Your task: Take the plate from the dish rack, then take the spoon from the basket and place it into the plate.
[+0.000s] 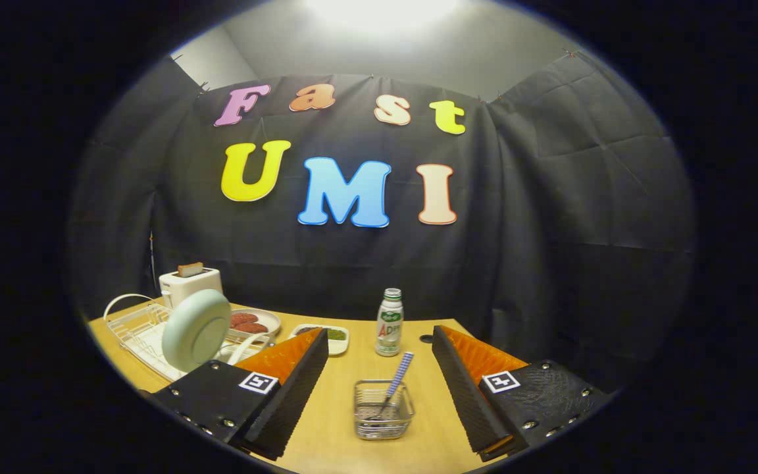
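Observation:
A pale green plate (196,329) stands on edge in the white wire dish rack (134,327), to the left of and beyond my left finger. A small wire basket (383,409) sits on the wooden table between my two fingers, a little ahead of them. The spoon (397,380), with a blue-and-white checked handle, leans out of the basket toward the upper right. My gripper (379,395) is open wide, its orange-and-black fingers apart with nothing held.
A white toaster (189,284) with a slice in it stands behind the rack. A plate of red food (254,322) and a small dish with green food (334,336) lie beyond the left finger. A bottle with a green label (389,322) stands beyond the basket.

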A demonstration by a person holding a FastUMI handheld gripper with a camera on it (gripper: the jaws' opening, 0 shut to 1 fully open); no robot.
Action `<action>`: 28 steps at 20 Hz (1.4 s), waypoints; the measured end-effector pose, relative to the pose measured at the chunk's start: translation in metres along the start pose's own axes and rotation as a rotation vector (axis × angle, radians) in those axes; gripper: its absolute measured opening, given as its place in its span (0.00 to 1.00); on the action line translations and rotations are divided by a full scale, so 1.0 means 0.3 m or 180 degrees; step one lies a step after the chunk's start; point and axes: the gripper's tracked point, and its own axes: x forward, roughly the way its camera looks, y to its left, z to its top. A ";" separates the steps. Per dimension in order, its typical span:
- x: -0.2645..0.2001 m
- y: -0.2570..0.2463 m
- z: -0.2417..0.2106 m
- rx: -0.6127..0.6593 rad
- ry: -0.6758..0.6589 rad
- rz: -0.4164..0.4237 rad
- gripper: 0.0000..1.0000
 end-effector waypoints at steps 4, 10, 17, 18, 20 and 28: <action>0.053 0.316 -0.023 0.0317 0.0327 0.0402 0.97; 0.169 0.636 -0.084 0.0646 0.0691 0.0694 0.96; 0.302 0.766 -0.210 0.0863 0.1236 0.0723 0.78; 0.318 0.772 -0.226 0.0910 0.1312 0.0732 0.78; 0.337 0.787 -0.257 0.0964 0.1470 0.0738 0.78; 0.379 0.794 -0.346 0.0831 0.2044 0.0537 0.42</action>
